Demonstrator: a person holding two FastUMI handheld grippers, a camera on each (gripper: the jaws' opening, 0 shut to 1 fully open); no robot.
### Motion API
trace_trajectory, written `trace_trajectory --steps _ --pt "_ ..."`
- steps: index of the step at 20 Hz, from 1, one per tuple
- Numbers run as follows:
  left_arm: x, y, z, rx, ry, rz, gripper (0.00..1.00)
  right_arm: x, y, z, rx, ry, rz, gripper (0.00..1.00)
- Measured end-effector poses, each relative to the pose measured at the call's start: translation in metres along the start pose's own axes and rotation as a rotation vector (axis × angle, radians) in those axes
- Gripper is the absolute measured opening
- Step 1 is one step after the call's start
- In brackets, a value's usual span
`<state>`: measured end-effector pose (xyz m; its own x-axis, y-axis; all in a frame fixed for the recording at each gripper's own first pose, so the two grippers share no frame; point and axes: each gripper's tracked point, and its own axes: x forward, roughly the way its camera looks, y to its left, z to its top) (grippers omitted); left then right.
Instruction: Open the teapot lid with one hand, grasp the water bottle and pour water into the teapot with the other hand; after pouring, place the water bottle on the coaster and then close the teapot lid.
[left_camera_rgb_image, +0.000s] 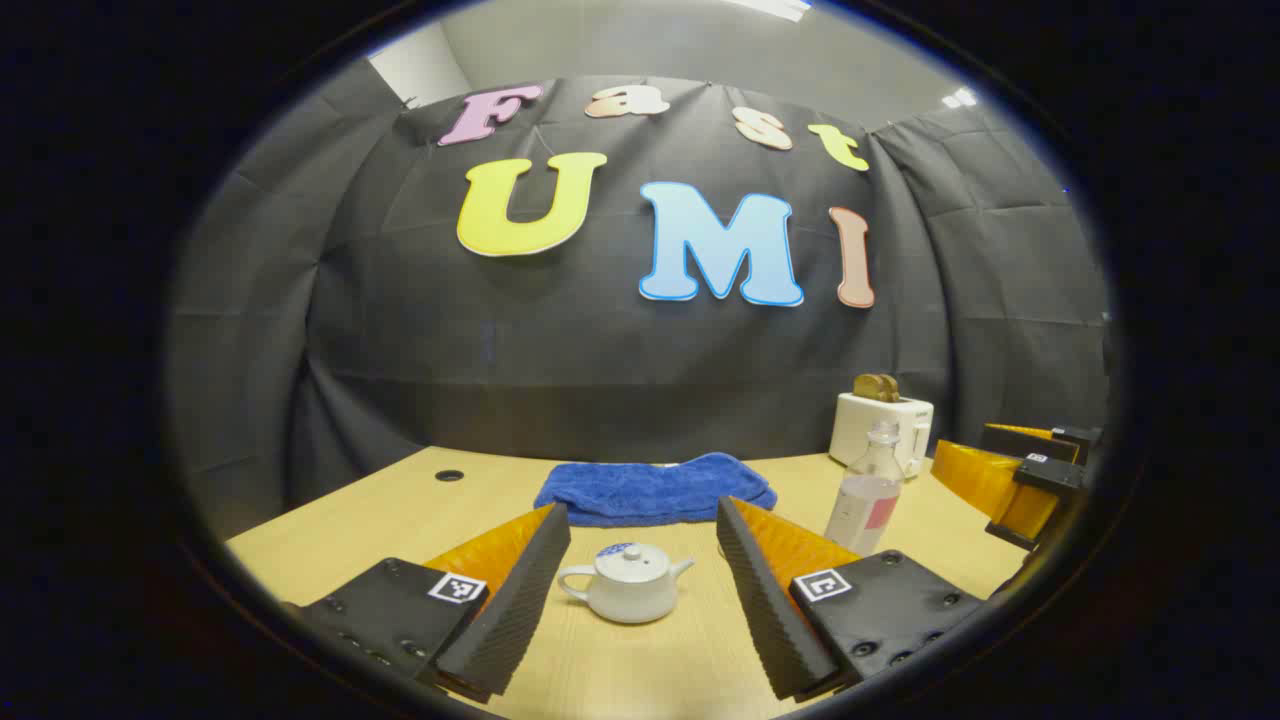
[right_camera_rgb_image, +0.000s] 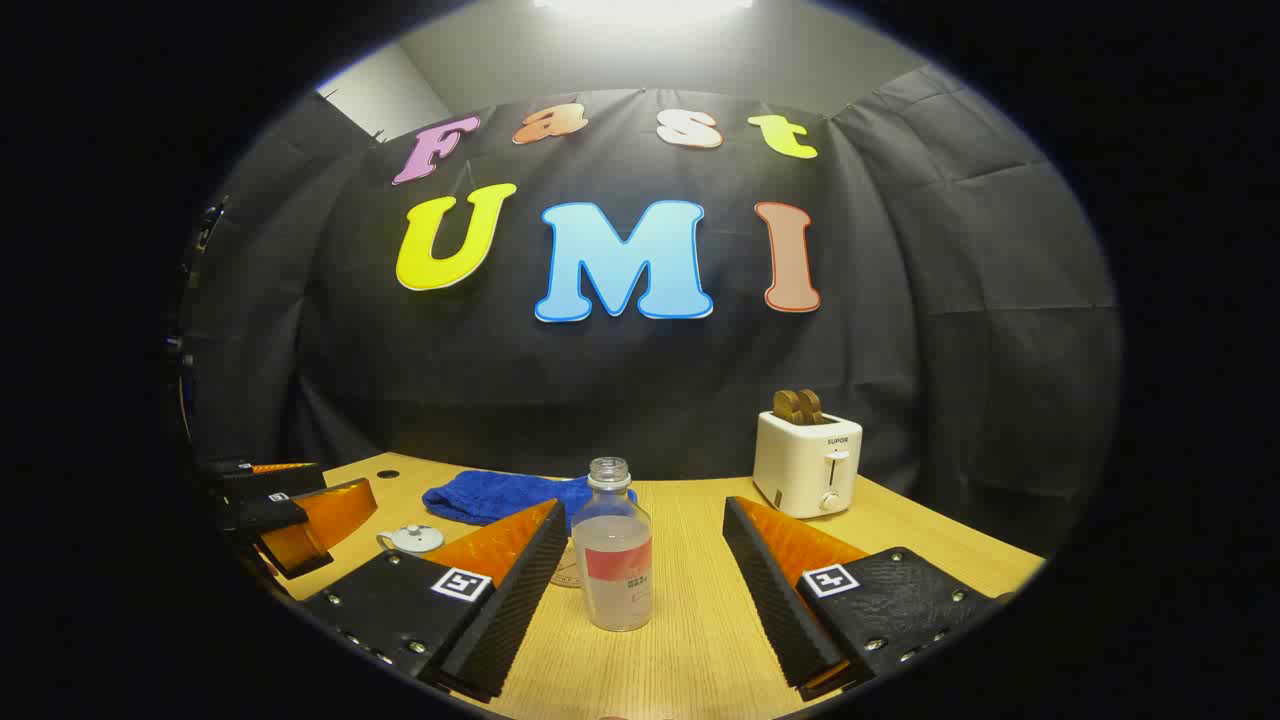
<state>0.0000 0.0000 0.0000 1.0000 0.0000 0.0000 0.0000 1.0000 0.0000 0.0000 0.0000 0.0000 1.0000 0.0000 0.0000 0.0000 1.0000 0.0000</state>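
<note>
Wide-open, empty left hand-held gripper (left_camera_rgb_image: 642, 600) framing lidded teapot (left_camera_rgb_image: 628, 585); right hand-held gripper (right_camera_rgb_image: 640, 590) likewise around water bottle (right_camera_rgb_image: 613, 550).

My left claw (left_camera_rgb_image: 642, 590) stands wide, with bare worktop (left_camera_rgb_image: 640, 670) up to the teapot (left_camera_rgb_image: 627, 582) ahead. The towel (left_camera_rgb_image: 655, 488) blocks behind it. My right claw (right_camera_rgb_image: 645, 590) is spread too, the bottle (right_camera_rgb_image: 614, 560) between its fingers untouched. The toaster (right_camera_rgb_image: 806, 462) sits well right, out of my way.
</note>
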Motion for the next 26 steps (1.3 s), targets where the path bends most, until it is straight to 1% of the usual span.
trace_trajectory --steps 13,20,26 --pt "0.017 0.002 -0.009 0.01 0.024 -0.001 0.96 0.005 -0.005 -0.008 0.011 0.013 -0.006 0.98" --pt "0.059 0.006 -0.024 0.023 0.074 -0.016 0.96 0.013 -0.008 -0.02 0.012 0.04 -0.012 0.97" --pt "0.1 0.017 -0.054 0.033 0.18 -0.015 0.96 0.019 -0.017 -0.032 0.026 0.075 -0.028 0.98"
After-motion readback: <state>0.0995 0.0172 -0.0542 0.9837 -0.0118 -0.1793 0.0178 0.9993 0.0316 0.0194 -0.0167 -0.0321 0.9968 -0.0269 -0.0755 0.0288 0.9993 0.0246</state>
